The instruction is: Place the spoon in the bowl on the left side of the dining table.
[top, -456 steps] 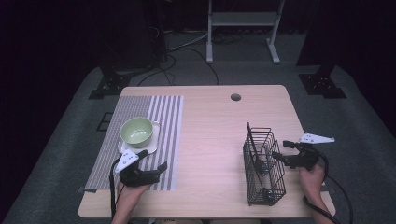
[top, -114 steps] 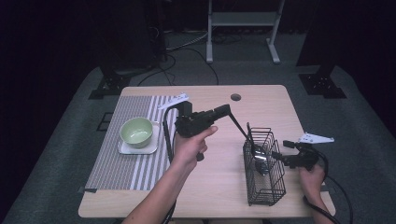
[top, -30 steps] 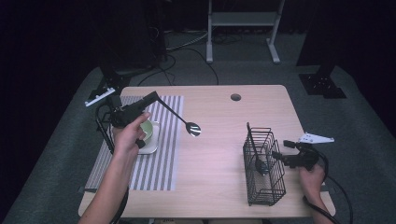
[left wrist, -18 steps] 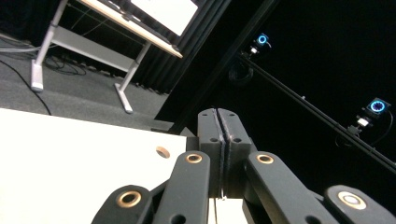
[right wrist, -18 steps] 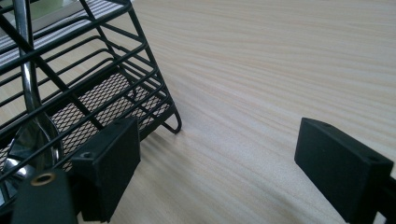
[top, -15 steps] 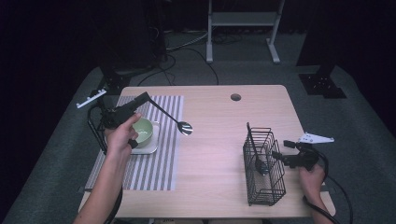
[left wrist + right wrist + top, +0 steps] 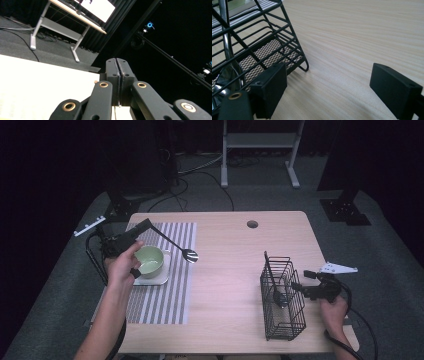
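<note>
Two grippers are in our hands. Our left gripper is clenched on a spoon that hangs over the mat, beside the bowl; our hand hides the grip. Our right gripper gapes wide by the basket, where another spoon stands half hidden behind wires.

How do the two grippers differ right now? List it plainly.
The left gripper has its jaws shut on a spoon's handle, while the right gripper has its jaws open with nothing between them. The left gripper is raised over the striped mat beside the green bowl; the right gripper sits low against the wire basket. Both are black, two-jawed and hand-held.
</note>
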### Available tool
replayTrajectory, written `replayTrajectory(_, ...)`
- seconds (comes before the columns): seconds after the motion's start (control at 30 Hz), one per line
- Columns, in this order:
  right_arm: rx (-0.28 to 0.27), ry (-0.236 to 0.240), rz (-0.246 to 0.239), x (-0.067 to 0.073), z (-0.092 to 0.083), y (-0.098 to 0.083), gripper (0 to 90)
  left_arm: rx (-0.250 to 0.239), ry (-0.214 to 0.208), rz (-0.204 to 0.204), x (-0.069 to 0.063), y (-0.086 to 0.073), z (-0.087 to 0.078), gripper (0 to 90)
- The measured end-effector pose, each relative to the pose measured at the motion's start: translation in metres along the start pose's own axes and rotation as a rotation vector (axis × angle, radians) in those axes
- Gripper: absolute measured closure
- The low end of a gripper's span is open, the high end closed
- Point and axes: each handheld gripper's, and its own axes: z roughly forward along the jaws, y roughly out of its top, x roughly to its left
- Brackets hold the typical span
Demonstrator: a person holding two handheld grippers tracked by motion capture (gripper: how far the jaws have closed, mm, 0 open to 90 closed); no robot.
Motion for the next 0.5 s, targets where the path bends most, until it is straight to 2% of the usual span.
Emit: replayTrajectory(0.5, -0.001, -0.002, 0.000, 0.000, 0.000, 0.000, 13.3, -0.012, 0.042, -0.004, 0.013, 0.004, -0.008, 89.6)
